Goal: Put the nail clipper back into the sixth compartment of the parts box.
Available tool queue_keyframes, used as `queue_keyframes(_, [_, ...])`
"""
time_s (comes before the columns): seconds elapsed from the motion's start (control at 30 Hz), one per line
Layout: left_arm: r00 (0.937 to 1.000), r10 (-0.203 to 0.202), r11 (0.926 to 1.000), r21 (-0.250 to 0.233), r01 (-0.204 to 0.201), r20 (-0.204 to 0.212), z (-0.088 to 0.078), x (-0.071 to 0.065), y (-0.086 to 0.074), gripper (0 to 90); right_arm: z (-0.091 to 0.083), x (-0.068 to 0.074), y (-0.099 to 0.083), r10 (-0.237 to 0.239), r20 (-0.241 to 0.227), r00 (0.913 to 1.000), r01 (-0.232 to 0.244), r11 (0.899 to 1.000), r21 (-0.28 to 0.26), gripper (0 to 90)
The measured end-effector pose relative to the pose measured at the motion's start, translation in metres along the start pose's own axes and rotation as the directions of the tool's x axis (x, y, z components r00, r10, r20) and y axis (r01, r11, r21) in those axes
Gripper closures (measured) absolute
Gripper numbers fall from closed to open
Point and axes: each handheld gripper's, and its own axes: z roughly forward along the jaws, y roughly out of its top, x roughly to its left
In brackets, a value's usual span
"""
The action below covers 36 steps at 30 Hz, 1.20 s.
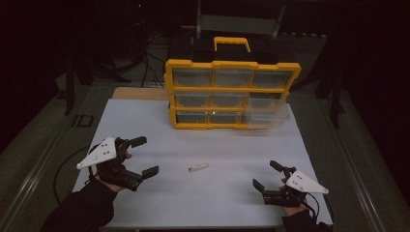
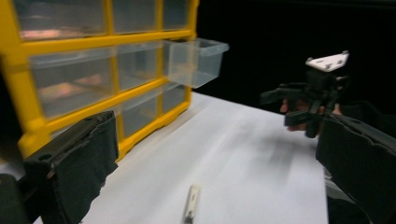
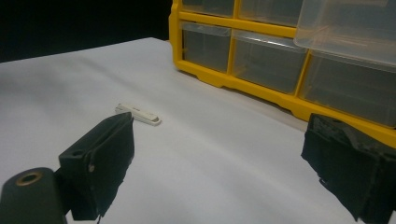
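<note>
A small white stick-shaped object lies on the white tabletop between my two grippers. My left gripper is open to its left, with nothing between its fingers. My right gripper stands open near the front right, also holding nothing. In the left gripper view the white object lies low between the wide-apart jaws, and the right gripper shows farther off. In the right gripper view the white object lies just beyond the left jaw.
A yellow organizer with clear drawers and a handle stands at the back centre. One clear drawer on its right side is pulled out, seen as drawer and drawer. Dark floor surrounds the table.
</note>
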Motion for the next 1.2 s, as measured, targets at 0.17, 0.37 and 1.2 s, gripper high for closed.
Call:
queue_keyframes(0.17, [0.9989,0.015,0.9999,0.007,-0.016,0.044,0.014,-0.001,0.005,0.5,0.000,0.000,0.000,0.000,-0.001,1.0000,0.000,1.000,0.000,9.5])
queue_keyframes(0.37, [0.9972,0.021,0.9997,0.010,-0.022,0.072,0.029,-0.003,0.003,0.5,0.000,0.000,0.000,0.000,-0.004,1.0000,0.000,1.000,0.001,9.5])
queue_keyframes(1.2, [0.9887,0.038,0.9880,0.143,-0.059,0.145,0.083,0.008,-0.026,0.5,0.001,0.000,-0.002,0.001,-0.015,0.9999,-0.001,1.000,0.005,9.5])
